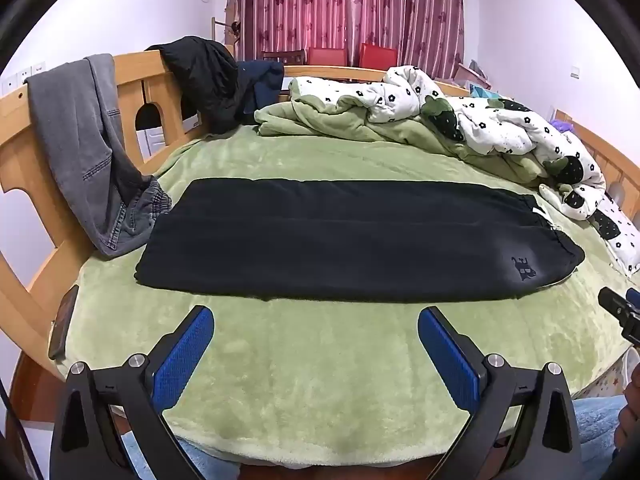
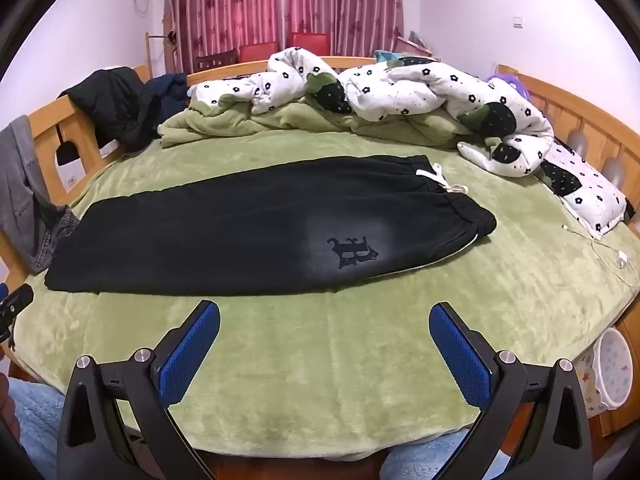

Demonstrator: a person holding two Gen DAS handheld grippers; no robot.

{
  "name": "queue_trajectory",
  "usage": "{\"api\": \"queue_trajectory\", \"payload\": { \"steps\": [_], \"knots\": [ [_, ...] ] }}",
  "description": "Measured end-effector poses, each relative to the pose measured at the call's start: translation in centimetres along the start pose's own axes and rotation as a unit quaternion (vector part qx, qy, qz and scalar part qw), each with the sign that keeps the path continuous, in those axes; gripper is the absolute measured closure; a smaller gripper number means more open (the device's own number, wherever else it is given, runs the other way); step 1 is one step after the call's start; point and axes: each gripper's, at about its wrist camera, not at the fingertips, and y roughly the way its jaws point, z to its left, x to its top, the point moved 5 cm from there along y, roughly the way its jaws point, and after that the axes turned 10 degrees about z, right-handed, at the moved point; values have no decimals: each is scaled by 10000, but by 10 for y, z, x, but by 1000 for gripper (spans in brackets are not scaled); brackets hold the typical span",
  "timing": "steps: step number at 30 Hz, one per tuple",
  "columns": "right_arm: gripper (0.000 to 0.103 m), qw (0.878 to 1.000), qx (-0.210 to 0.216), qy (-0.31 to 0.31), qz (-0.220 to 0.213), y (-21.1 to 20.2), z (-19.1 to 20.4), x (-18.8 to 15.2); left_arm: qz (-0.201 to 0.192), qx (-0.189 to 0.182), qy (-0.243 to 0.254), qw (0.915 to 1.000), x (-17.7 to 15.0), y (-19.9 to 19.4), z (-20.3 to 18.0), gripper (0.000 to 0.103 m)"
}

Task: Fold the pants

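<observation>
Black pants (image 1: pixel 340 240) lie flat on the green bed cover, folded lengthwise leg on leg, waistband with a white drawstring to the right, leg ends to the left. They also show in the right wrist view (image 2: pixel 248 236), with a black emblem near the waist. My left gripper (image 1: pixel 316 320) is open and empty, held over the bed's near edge short of the pants. My right gripper (image 2: pixel 325 316) is open and empty, also short of the pants, near the waist end. The right gripper's tip (image 1: pixel 618 308) shows at the left wrist view's right edge.
Grey jeans (image 1: pixel 88 152) hang over the wooden footboard at left, next to a black jacket (image 1: pixel 204 80). A crumpled white flowered duvet (image 2: pixel 420 96) lies along the far side. A white charger cable (image 2: pixel 608 248) lies at right. A phone (image 1: pixel 64 320) lies at the bed's left edge.
</observation>
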Motion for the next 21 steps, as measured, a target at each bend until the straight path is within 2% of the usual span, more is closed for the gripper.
{"api": "queue_trajectory", "payload": {
  "steps": [5,6,10,21],
  "knots": [
    [1,9999,-115,-6,-66,-1,-8,2,19,-72,26,10000,0,1,-2,0],
    [1,9998,-137,-127,-74,-1,1,1,27,-93,34,9999,1,1,-3,0],
    [1,9999,-88,-105,-19,-1,9,-1,43,-185,74,9998,8,-3,-10,0],
    [1,10000,-36,-52,1,2,4,0,13,-382,153,9992,-1,3,-20,0]
  ]
}}
